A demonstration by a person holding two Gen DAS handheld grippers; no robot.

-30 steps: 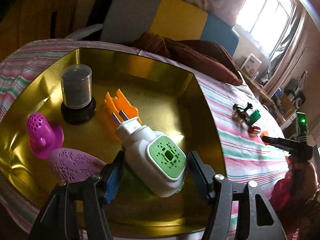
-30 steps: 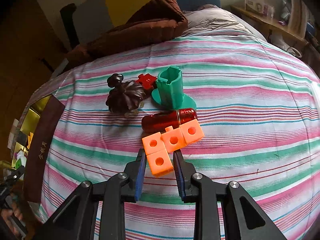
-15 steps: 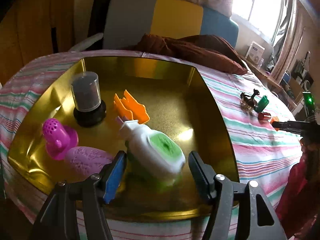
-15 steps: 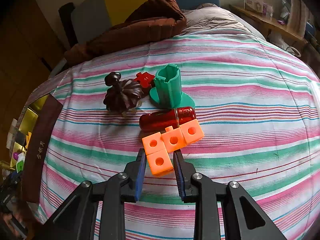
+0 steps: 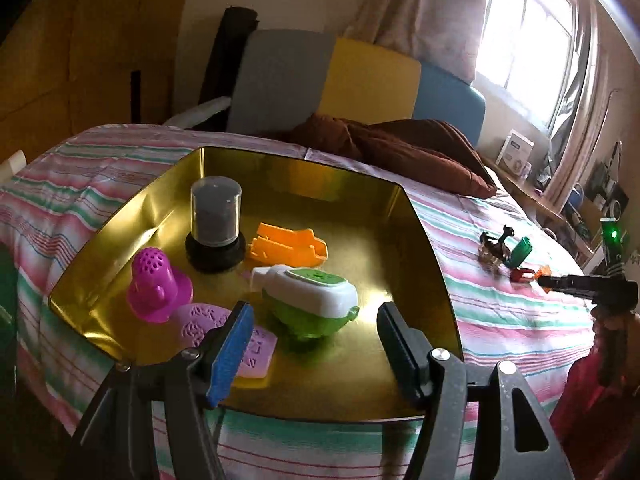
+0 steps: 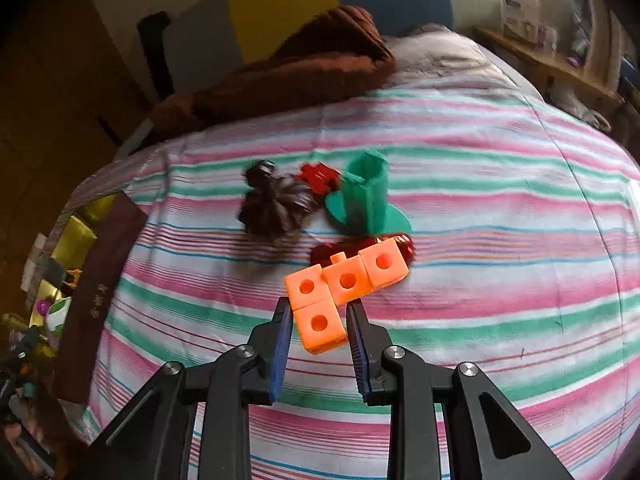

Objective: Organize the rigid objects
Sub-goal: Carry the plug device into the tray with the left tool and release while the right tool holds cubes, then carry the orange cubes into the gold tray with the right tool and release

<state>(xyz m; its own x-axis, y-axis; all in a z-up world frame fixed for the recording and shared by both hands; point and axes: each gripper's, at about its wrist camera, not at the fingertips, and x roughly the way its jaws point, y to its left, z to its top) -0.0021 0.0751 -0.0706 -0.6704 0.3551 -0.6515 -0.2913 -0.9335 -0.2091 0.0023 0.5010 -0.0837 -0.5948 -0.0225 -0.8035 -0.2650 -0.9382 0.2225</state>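
Tongs of the left hand [image 5: 314, 344] stand wide apart over the near edge of a shallow gold metal tray [image 5: 424, 232] on the striped bed cover [image 5: 500, 312], gripping nothing. Just beyond the fingertips, inside the tray, lies a white and green plastic plug-in device [image 5: 310, 300] on its side, clear of both pads. Left of it rest a flat lilac embossed pad [image 5: 224, 332] and a magenta perforated dome with a flange [image 5: 158, 284]. Farther in sit an orange plastic bracket [image 5: 288, 246] and a clear-capped cylinder on a black round base [image 5: 215, 224].

Right tongs [image 6: 318, 328] are closed narrowly on the nearest cube of an orange L-shaped block of joined cubes [image 6: 346, 280], pads pressing its two sides. Behind the block lies a red translucent tube [image 6: 344, 246], largely hidden by it. Beyond stand a green plastic cylinder on a round flange [image 6: 366, 200], a dark brown ribbed figure [image 6: 276, 204] and a small red piece [image 6: 318, 176], all on the bed.
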